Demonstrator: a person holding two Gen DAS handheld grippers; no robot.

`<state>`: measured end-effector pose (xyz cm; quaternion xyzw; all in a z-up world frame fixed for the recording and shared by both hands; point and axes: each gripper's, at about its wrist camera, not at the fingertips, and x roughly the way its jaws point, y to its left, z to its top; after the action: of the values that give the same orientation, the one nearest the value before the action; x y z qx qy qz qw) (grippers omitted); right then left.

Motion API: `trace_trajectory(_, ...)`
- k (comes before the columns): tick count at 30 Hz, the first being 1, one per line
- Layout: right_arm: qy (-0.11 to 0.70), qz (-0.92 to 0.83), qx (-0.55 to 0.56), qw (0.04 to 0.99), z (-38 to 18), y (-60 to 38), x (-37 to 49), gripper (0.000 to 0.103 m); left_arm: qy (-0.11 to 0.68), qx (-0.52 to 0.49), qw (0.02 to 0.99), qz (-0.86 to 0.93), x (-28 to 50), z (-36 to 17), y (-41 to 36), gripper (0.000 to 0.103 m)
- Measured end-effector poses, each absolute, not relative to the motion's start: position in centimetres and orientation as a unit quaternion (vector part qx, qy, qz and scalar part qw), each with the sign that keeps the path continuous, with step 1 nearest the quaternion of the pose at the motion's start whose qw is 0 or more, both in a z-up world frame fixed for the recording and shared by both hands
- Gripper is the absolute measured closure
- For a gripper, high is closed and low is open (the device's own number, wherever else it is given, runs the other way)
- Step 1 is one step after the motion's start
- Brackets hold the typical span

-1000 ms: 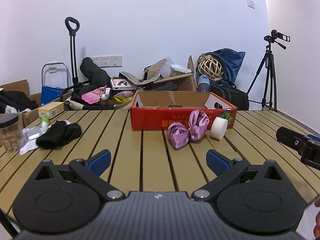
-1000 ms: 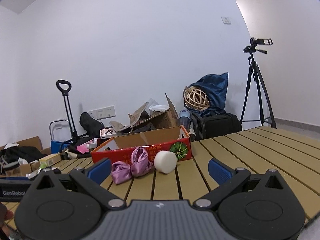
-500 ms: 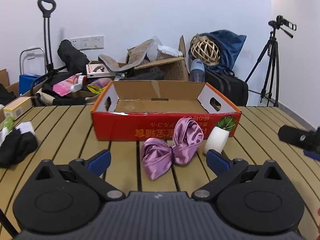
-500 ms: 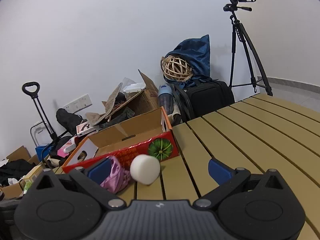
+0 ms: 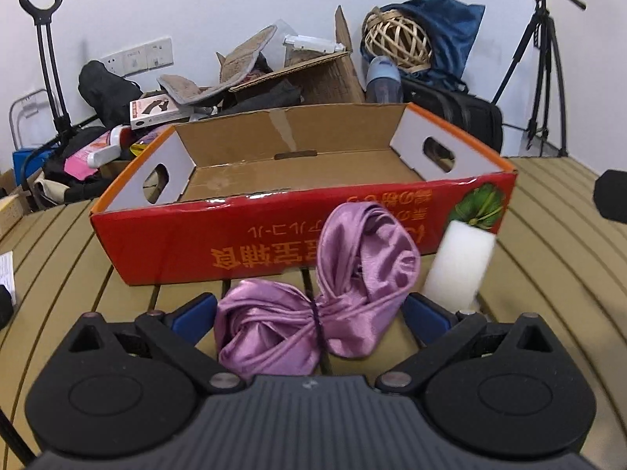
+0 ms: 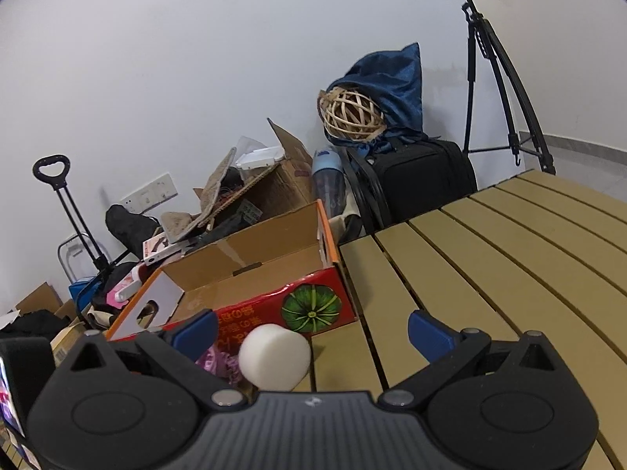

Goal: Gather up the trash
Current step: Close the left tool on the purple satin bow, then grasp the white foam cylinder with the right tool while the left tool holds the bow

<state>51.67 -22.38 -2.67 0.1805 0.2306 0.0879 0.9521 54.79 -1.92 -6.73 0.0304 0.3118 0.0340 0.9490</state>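
A purple satin bundle lies on the slatted wooden table in front of a red cardboard tray box, which is empty. A white foam cylinder stands to its right. My left gripper is open, its blue fingertips on either side of the bundle. My right gripper is open, with the white cylinder between its fingers, nearer the left one. The purple bundle and the box show at its left. The right gripper's body shows at the left view's right edge.
Behind the table lie cardboard boxes, a black bag, a wicker ball on blue cloth, a tripod with a camera and a hand trolley. Bare slats stretch to the right of the box.
Both grippers have moved forward toward the box. The purple bundle now lies between the left fingers and the white cylinder between the right fingers. Both grippers stay open.
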Motion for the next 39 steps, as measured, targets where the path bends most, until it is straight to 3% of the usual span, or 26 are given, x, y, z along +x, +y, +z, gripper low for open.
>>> trace_trajectory(6,0.246,0.082,0.189,0.947,-4.1,-22.2,53.3,0.0,0.303,0.033,0.952,0.028,55.2,-7.2,-1.7,0.0)
trace_trajectory(11,0.251,0.076,0.181,0.948,-4.5,-21.6,53.7,0.0,0.301,0.05,0.952,0.021,54.9,-7.5,-2.1,0.009)
trace_trajectory(17,0.256,0.073,0.178,0.947,-4.9,-21.2,53.9,0.0,0.293,0.047,0.955,0.006,54.5,-7.4,-1.9,0.027)
trace_trajectory(25,0.263,0.079,0.167,0.947,-5.3,-20.5,54.0,0.0,0.263,0.047,0.964,0.001,53.4,-6.7,-1.7,0.059)
trace_trajectory(39,0.273,0.085,0.153,0.946,-5.7,-19.6,54.2,0.0,0.244,0.023,0.968,0.044,52.0,-4.4,0.3,0.066)
